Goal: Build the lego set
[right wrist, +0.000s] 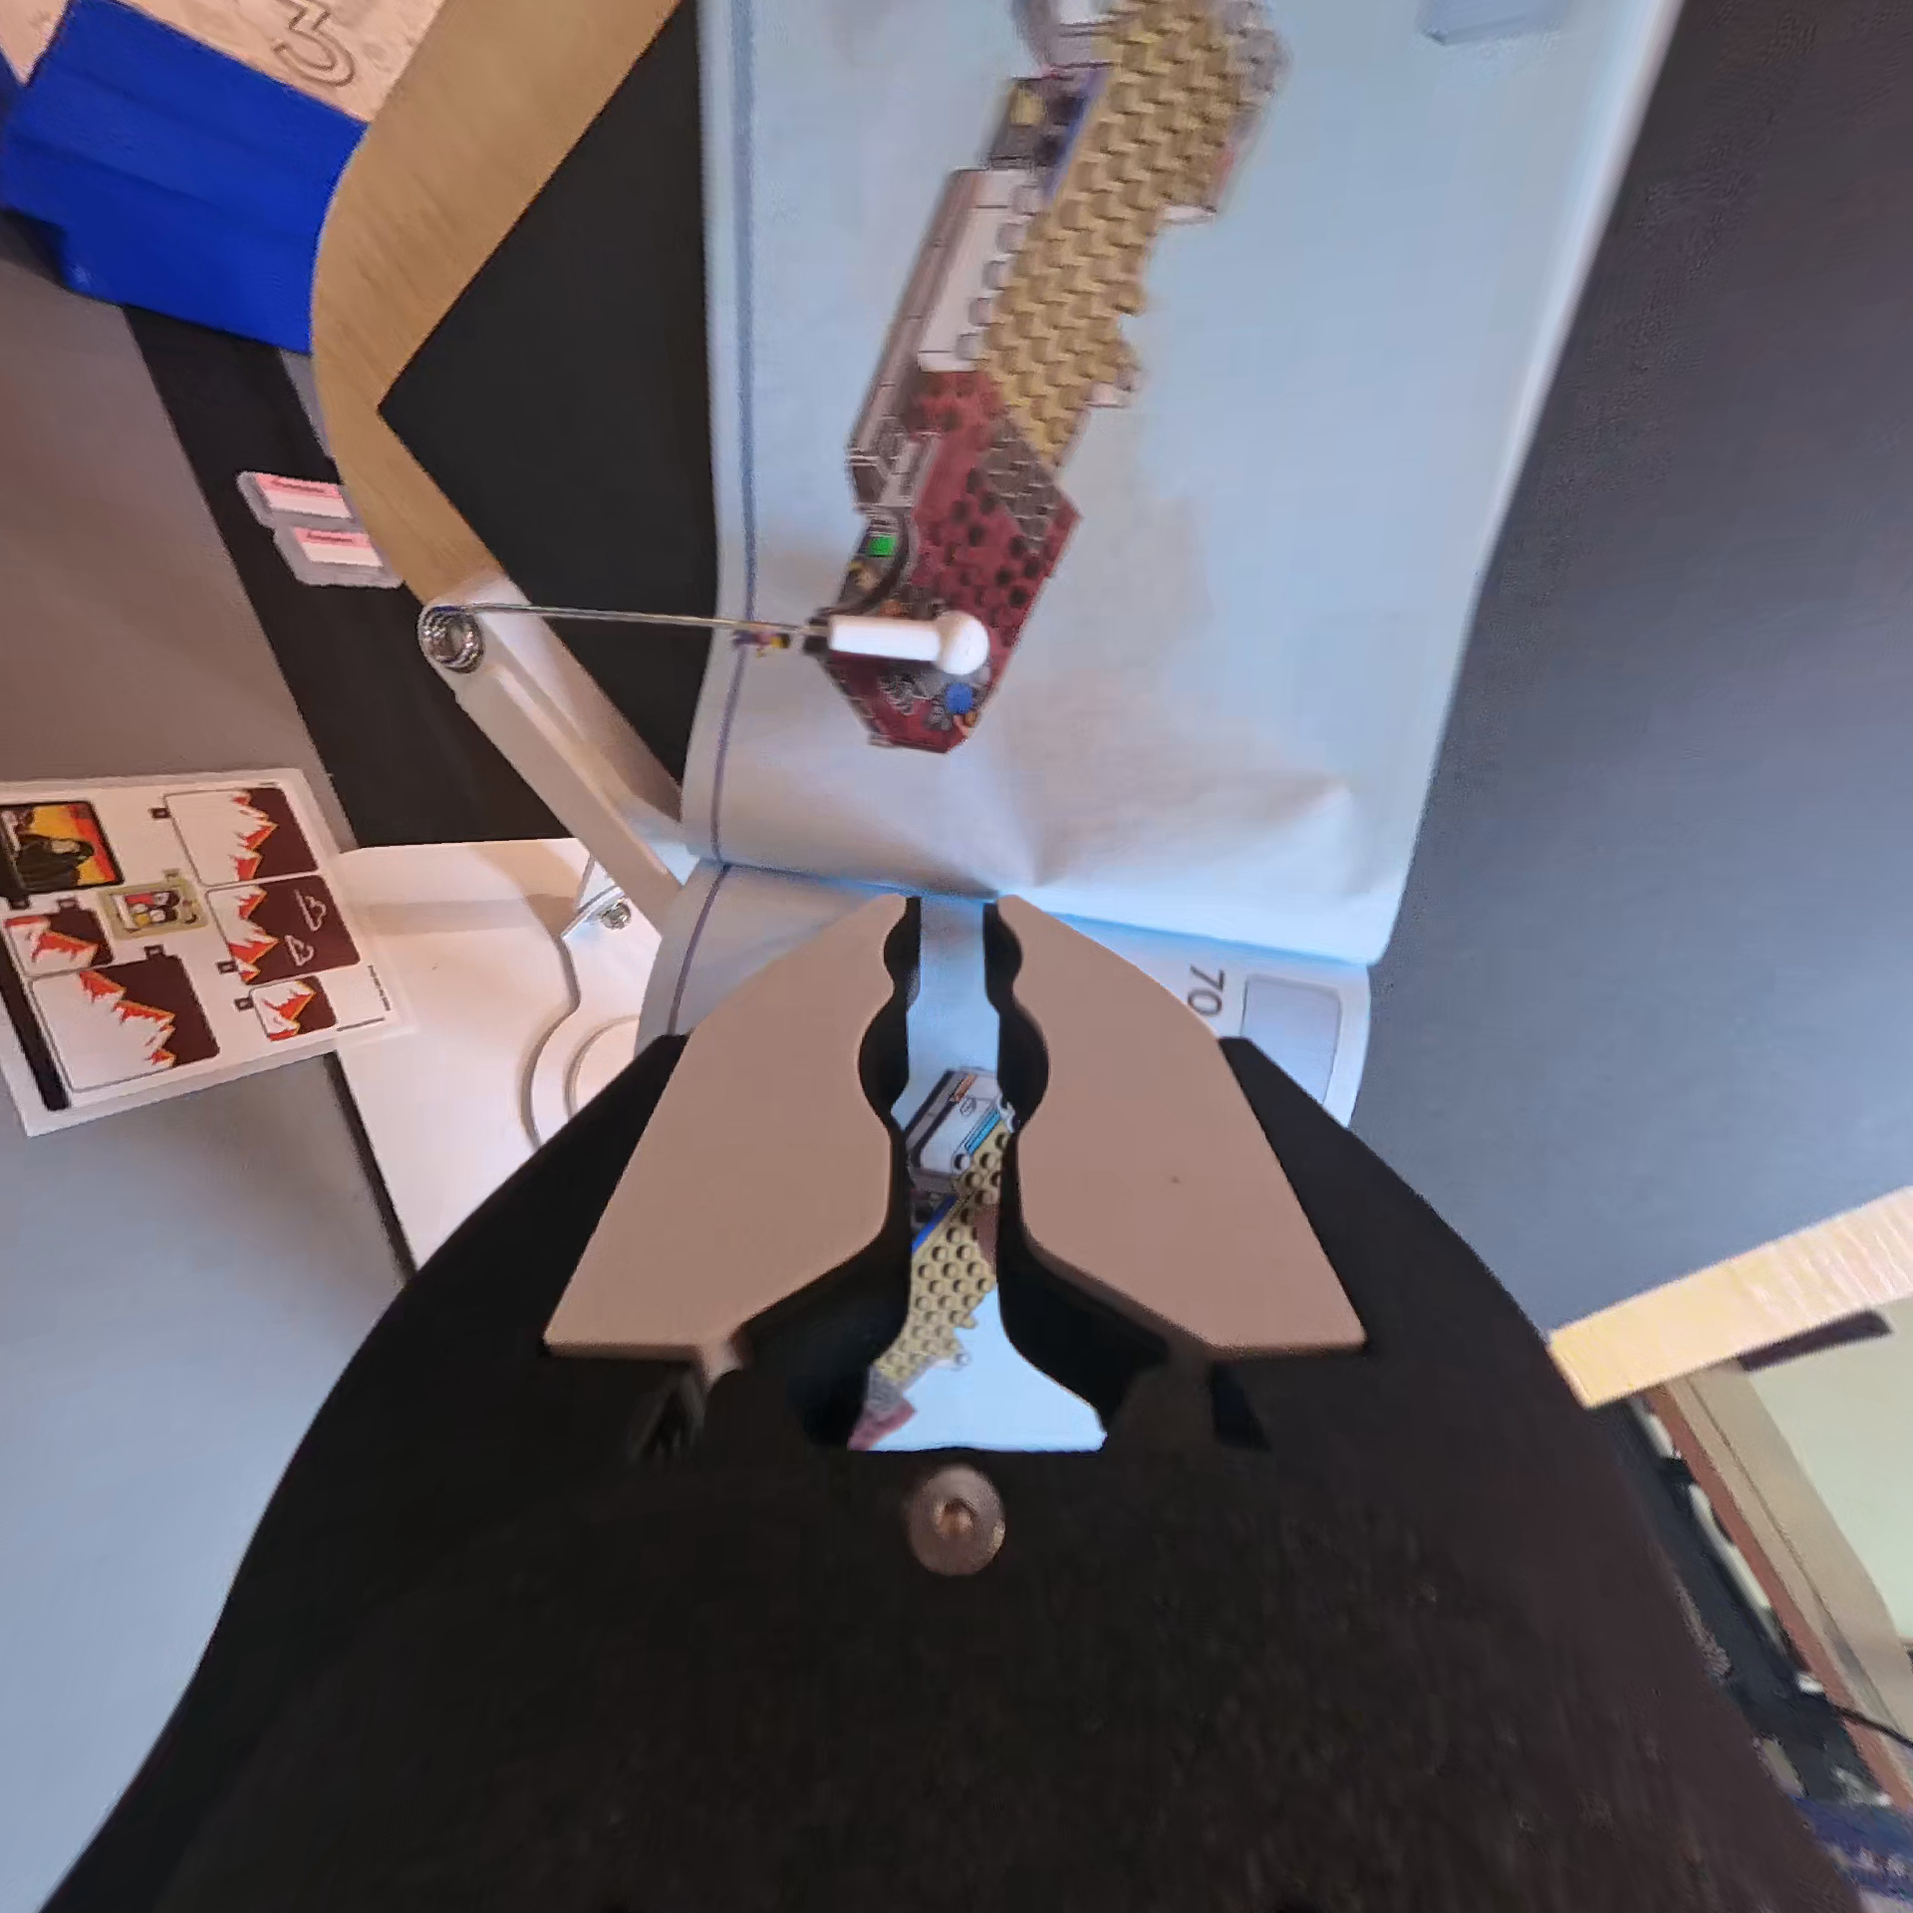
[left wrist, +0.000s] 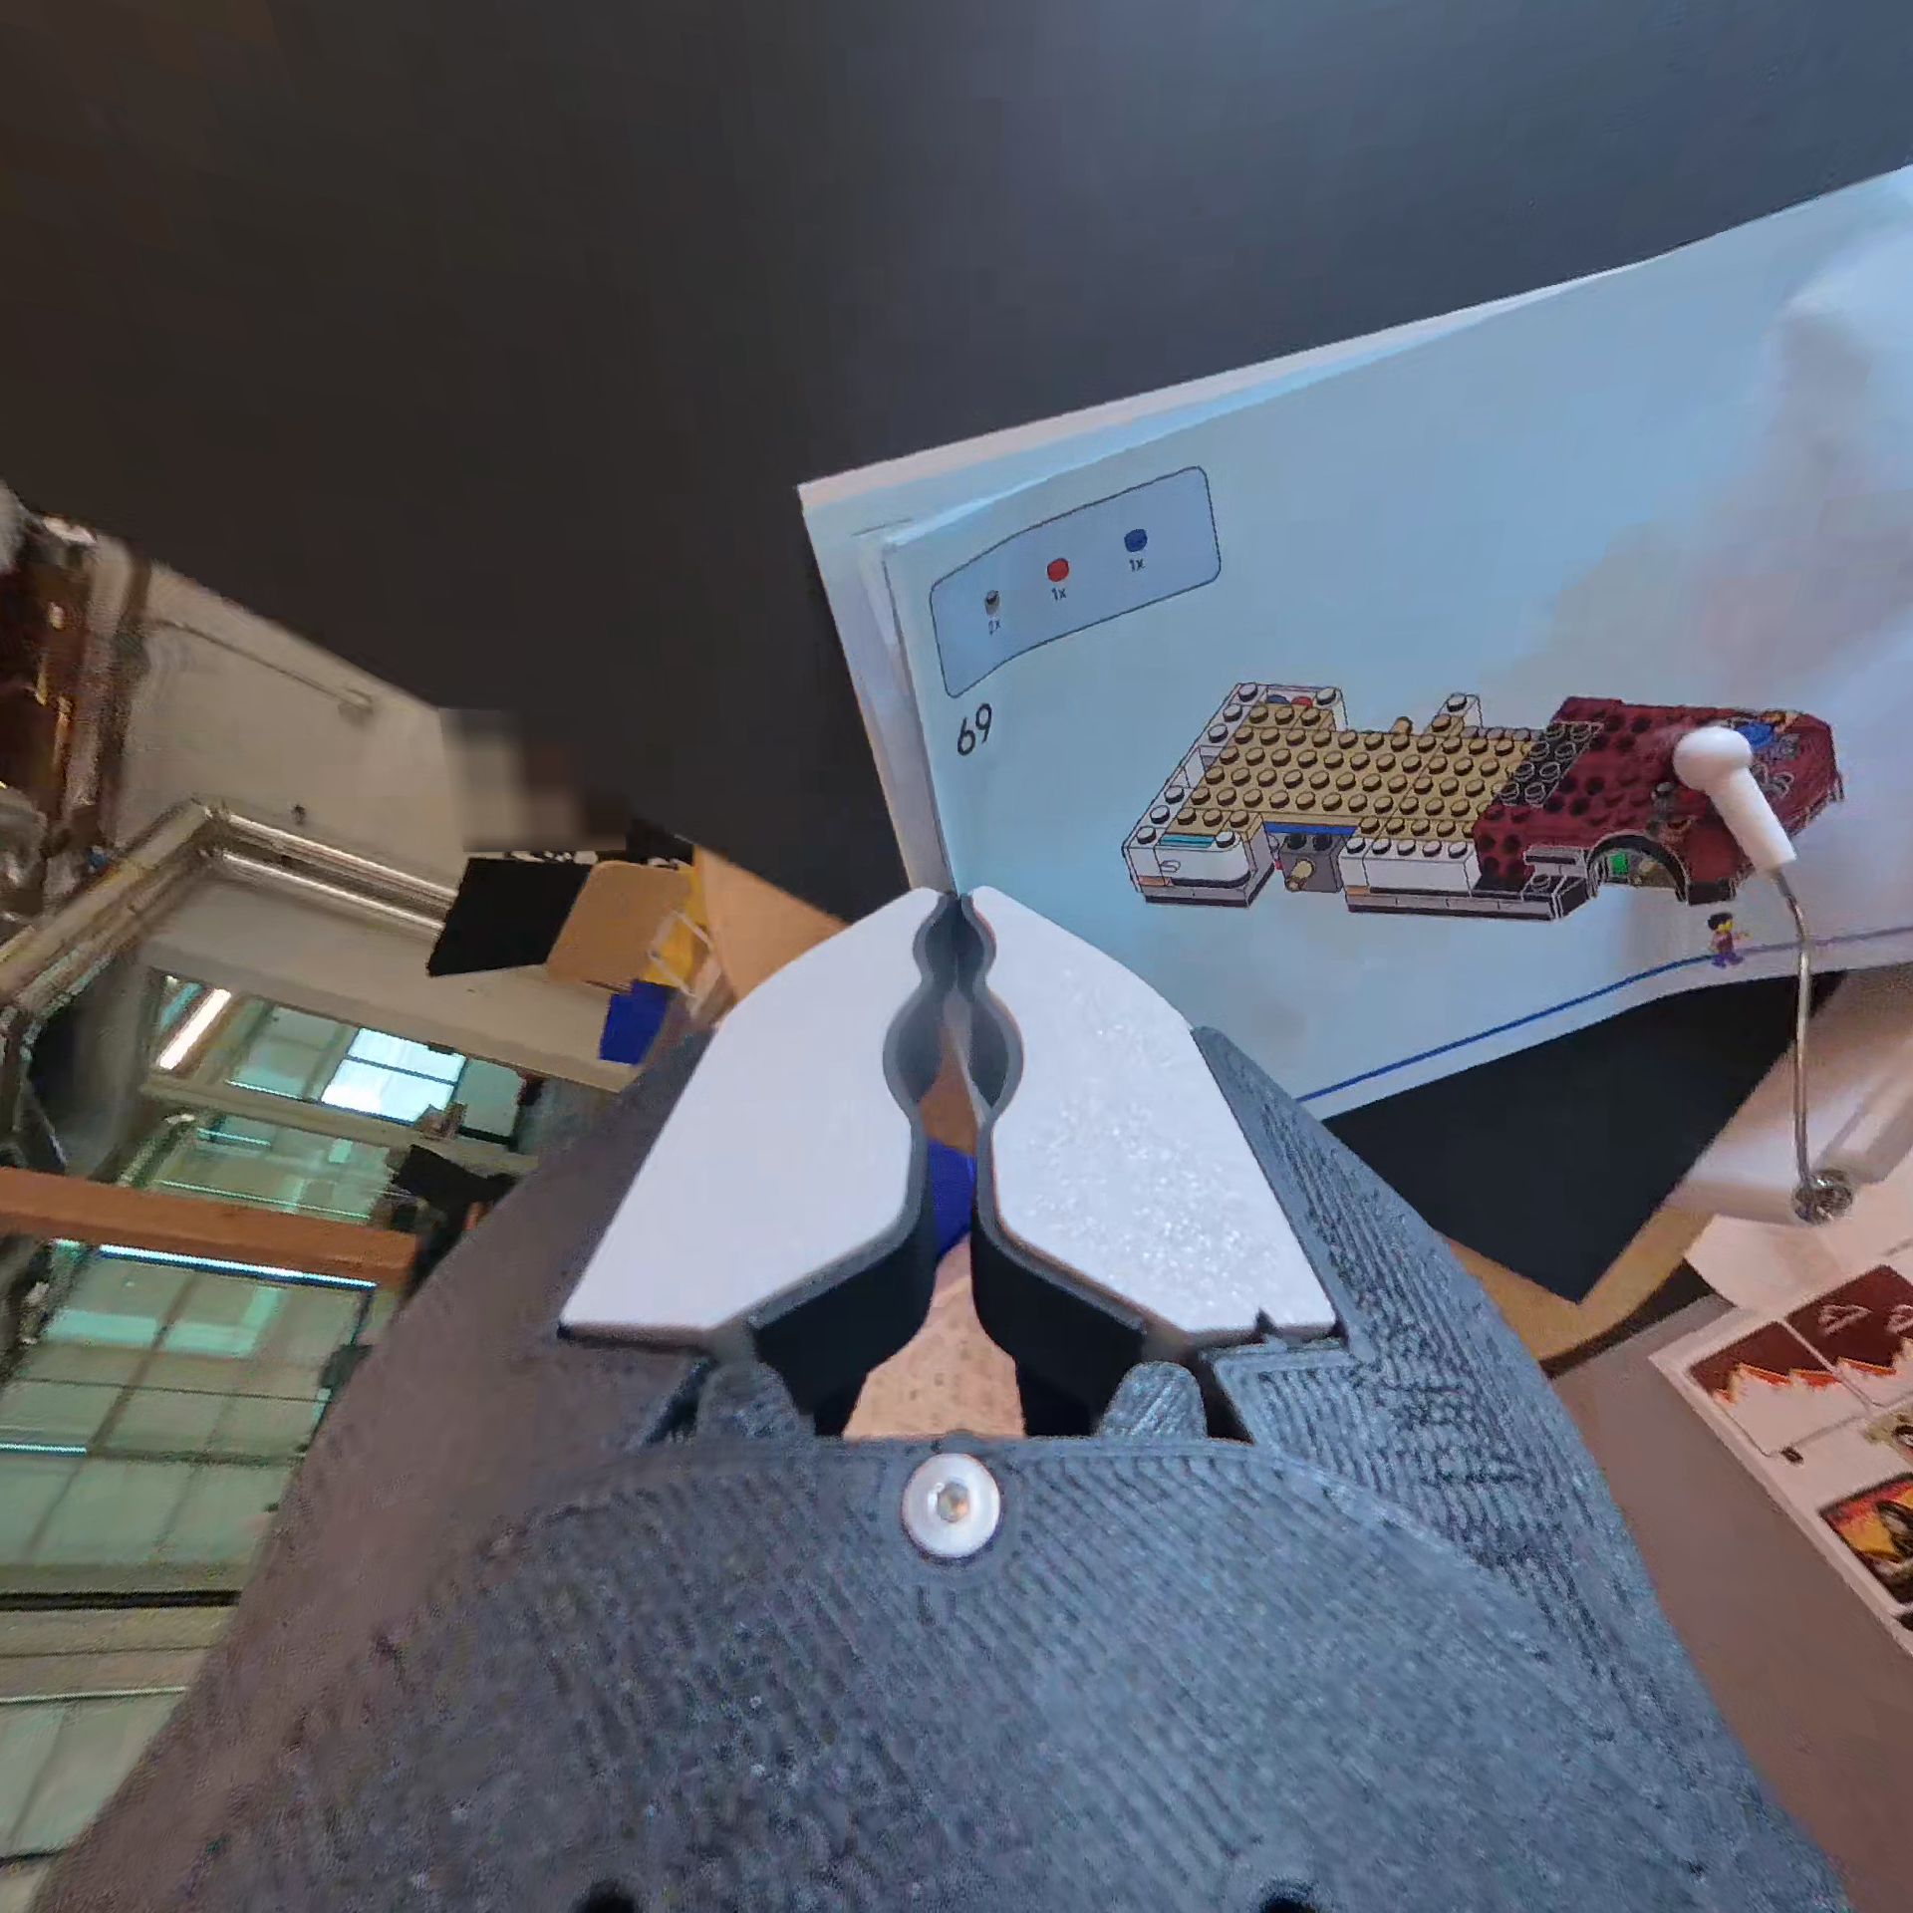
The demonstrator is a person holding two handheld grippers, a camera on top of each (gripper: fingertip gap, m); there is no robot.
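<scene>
Booklet: pale-blue instruction booklet [right wrist: 1190, 621] stands open on a white stand [right wrist: 580, 725], a brick-vehicle drawing on the upright page.
Page holder: white-tipped wire arm [right wrist: 901, 640] presses on that page.
Left tongs: left tongs [left wrist: 958, 903] are closed at the page's lower left corner [left wrist: 937, 828]; whether they pinch paper cannot be told.
Right tongs: right tongs [right wrist: 952, 916] are slightly apart over the lower page by the fold, gripping nothing.
Left view only: room windows [left wrist: 207, 1294], pipes [left wrist: 259, 859].
Right view only: blue box [right wrist: 166, 176], lower page.
Around: sticker sheet [right wrist: 155, 932] on the grey surface [right wrist: 155, 1346] beside the stand.
</scene>
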